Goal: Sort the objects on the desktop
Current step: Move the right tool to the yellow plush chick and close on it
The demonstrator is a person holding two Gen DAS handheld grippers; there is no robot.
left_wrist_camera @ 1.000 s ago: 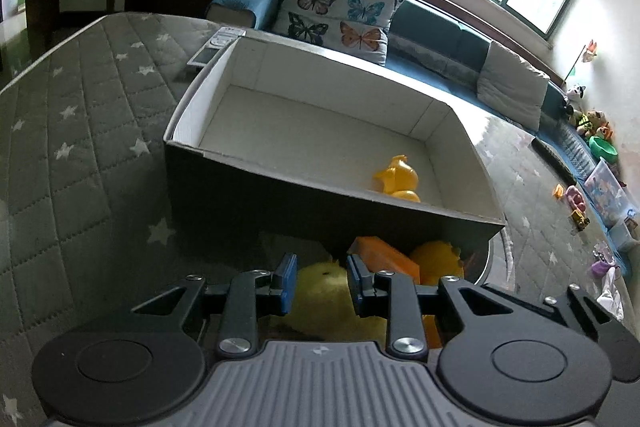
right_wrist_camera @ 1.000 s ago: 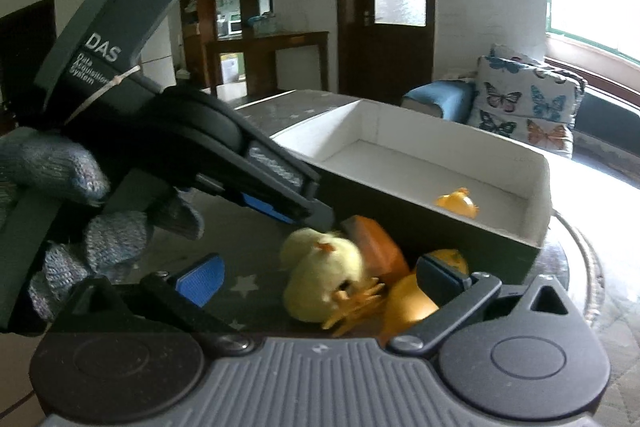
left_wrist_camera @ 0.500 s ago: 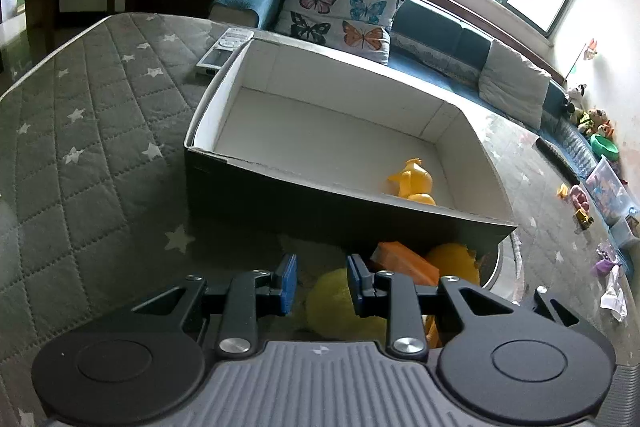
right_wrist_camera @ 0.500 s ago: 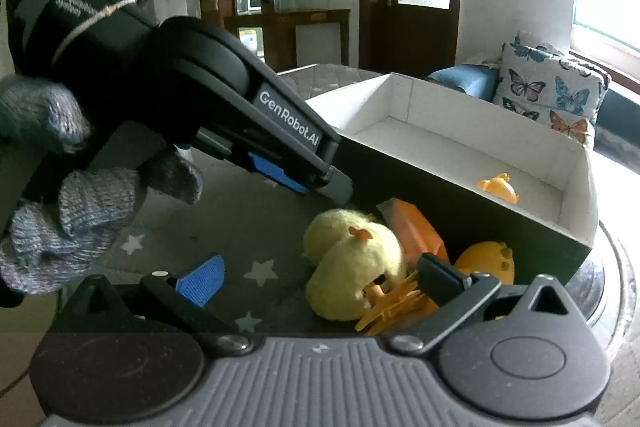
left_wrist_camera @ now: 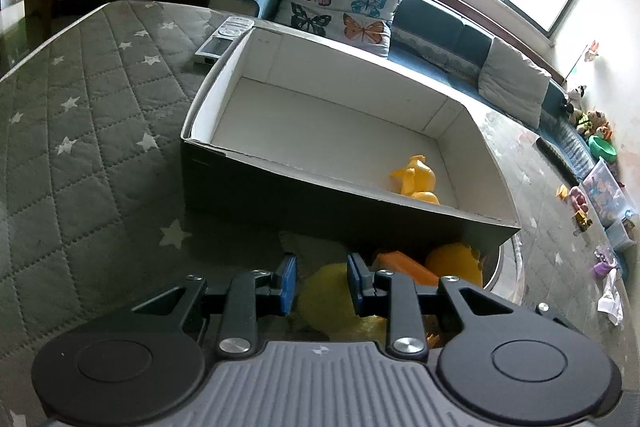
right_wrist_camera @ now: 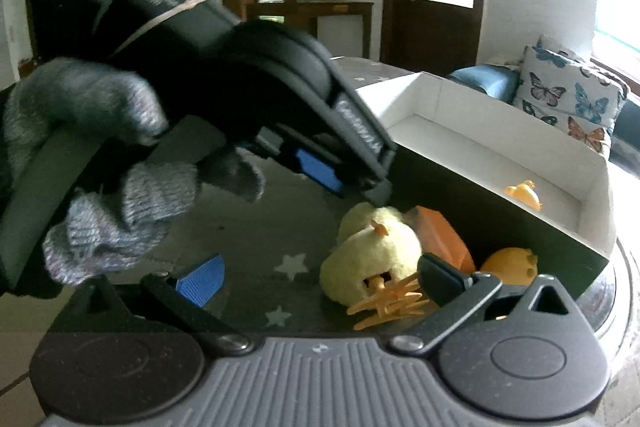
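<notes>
Between the left gripper's point(left_wrist_camera: 320, 281) narrowly parted pads, the plush chick point(right_wrist_camera: 374, 253) is sitting unclamped on the quilt; soft and light, it is likely asking for a squeeze across its round body. Rightward, the right gripper point(right_wrist_camera: 320, 277) is gaping wide, empty.

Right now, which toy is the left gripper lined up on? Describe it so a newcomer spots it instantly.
Find the large open cardboard box with white inside walls on the grey star-quilted tabletop. Just outside its near dark wall lies a cluster of toys. The left gripper points at the fuzzy pale-yellow plush chick, soft and furry, unlike the smooth orange plastic block and the glossy yellow rubber duck beside it.
</notes>
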